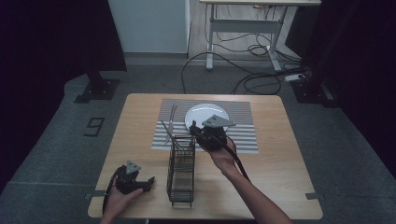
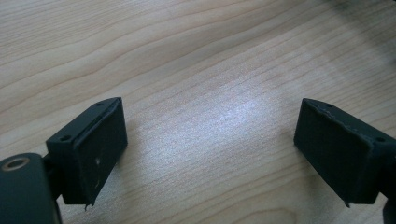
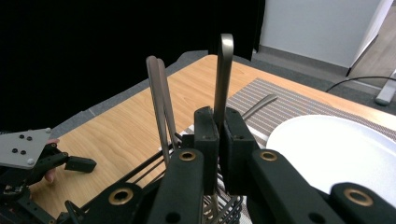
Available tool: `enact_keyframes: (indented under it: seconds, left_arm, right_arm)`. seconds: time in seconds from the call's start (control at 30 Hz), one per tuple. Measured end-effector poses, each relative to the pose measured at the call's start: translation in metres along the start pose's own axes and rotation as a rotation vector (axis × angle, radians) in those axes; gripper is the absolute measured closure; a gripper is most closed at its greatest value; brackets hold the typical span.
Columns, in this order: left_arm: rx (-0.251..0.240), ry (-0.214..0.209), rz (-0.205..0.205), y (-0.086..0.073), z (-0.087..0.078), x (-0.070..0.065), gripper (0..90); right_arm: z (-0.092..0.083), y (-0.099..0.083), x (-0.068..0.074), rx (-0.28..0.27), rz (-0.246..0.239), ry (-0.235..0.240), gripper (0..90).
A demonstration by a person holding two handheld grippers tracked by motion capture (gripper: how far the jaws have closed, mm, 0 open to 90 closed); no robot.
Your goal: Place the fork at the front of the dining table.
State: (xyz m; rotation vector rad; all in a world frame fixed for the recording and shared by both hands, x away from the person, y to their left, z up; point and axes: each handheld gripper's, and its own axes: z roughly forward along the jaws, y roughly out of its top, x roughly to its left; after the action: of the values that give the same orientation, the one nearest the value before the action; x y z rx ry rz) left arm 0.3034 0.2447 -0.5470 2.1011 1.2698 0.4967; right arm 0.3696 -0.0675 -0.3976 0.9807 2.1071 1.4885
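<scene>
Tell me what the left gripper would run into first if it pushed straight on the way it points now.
Most likely the bare wooden table. The left gripper, jaws open and empty, looks down at the tabletop in its own view. In the high view it aims towards the wire basket, so a shallower line might meet that; depth is unclear.

Floor marking (image 1: 95, 126) left of table — reads "9".

Pale wood-grain counter (image 2: 210, 70), smooth with a soft sheen; matt black tool pads (image 2: 100, 149) — probably rubber; brushed-metal utensil handle (image 3: 223, 79); glossy white plate (image 3: 336, 154) — beside it.
</scene>
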Motion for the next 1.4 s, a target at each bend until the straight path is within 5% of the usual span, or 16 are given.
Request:
enact_keyframes:
  seconds: [0.67, 1.2, 1.4]
  left_arm:
    - [-0.002, 0.000, 0.000, 0.000, 0.000, 0.000, 9.5]
    - [-0.001, 0.000, 0.000, 0.000, 0.000, 0.000, 9.5]
    - [-0.001, 0.000, 0.000, 0.000, 0.000, 0.000, 9.4]
  right_arm:
    - [0.003, 0.011, 0.001, -0.070, 0.004, -0.024, 85.8]
    - [-0.043, 0.033, -0.010, -0.202, 0.025, -0.032, 85.8]
    - [-0.067, 0.034, -0.028, -0.223, 0.024, -0.089, 85.8]
